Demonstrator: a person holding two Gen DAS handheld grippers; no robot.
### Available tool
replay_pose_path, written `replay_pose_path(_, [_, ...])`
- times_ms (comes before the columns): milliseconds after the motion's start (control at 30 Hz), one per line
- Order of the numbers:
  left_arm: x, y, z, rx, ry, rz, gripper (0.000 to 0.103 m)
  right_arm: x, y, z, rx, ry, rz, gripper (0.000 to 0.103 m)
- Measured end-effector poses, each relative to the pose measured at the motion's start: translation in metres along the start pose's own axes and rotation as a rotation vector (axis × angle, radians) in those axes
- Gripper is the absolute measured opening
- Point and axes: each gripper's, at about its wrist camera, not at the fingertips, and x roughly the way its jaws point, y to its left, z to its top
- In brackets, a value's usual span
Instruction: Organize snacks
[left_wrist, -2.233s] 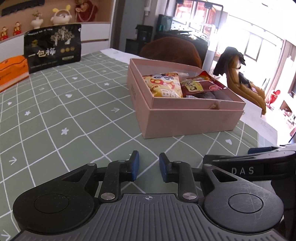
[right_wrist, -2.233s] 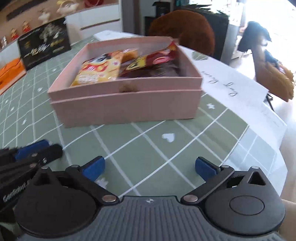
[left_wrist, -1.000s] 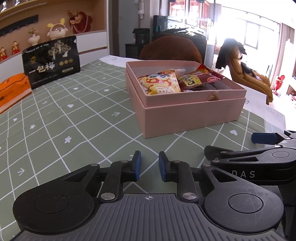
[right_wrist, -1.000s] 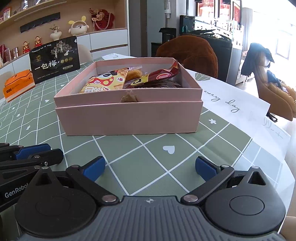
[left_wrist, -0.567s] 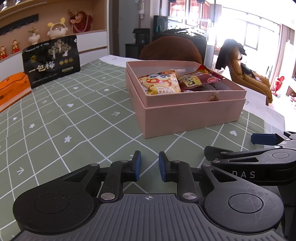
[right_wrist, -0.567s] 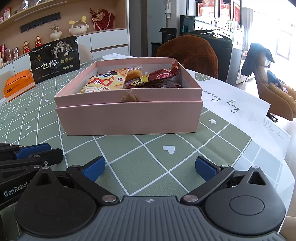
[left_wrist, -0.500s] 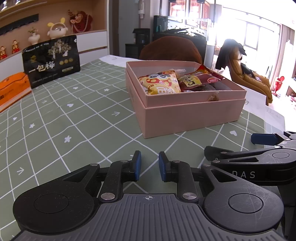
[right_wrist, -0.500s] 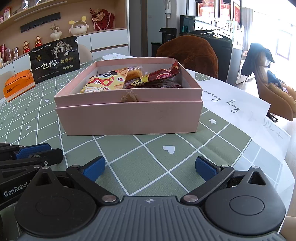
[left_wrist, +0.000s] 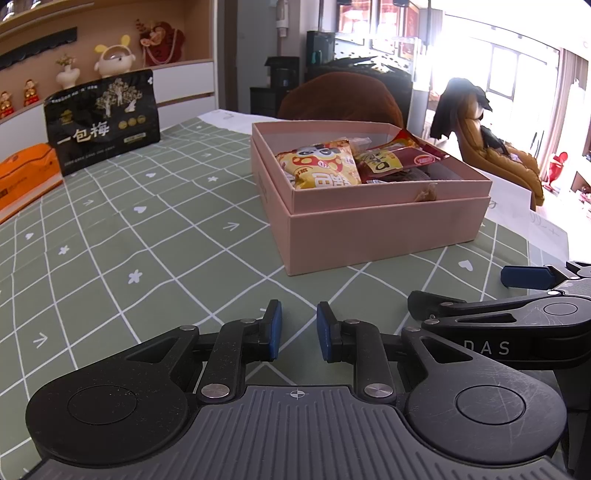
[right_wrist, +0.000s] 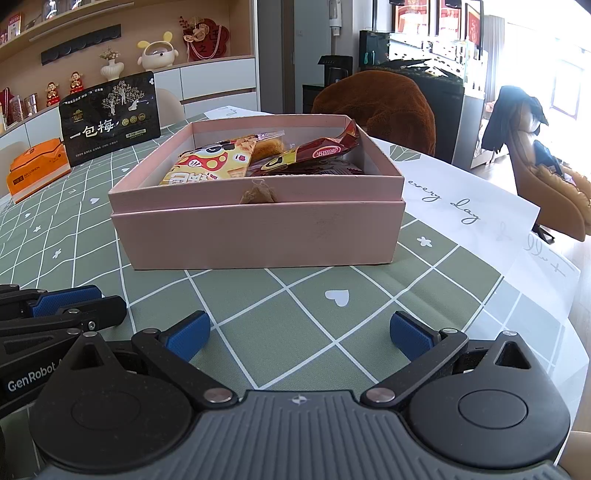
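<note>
Since the earliest frames both cameras have drawn back from the open pink cardboard box (right_wrist: 258, 236), which now sits lower and smaller in each view; over the last second nothing has shifted. The box stands on the surface, a table under a green cloth with a white grid (left_wrist: 110, 240), ahead of both tools. Inside it lie a yellow snack packet with a cartoon face (right_wrist: 210, 166) on the left and a dark red snack packet (right_wrist: 314, 153) beside it on the right, its upper end leaning on the far rim.

The left hand-held gripper (left_wrist: 298, 330) hangs just above the cloth with its blue pads close together, a narrow gap between them and nothing in it. The right hand-held gripper (right_wrist: 299, 330) is spread wide and also empty, well short of the box.

At the far left edge of the surface stand a black upright pouch with white characters (left_wrist: 103, 125) and an orange box (left_wrist: 26, 177) beside it.
</note>
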Motion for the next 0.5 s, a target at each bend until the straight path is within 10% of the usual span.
replay_pose_path(500, [-0.0001, -0.0008, -0.0001, 0.003, 0.0, 0.004, 0.025, 0.0, 0.0003, -0.0002, 0.0, 0.0, -0.001, 0.103])
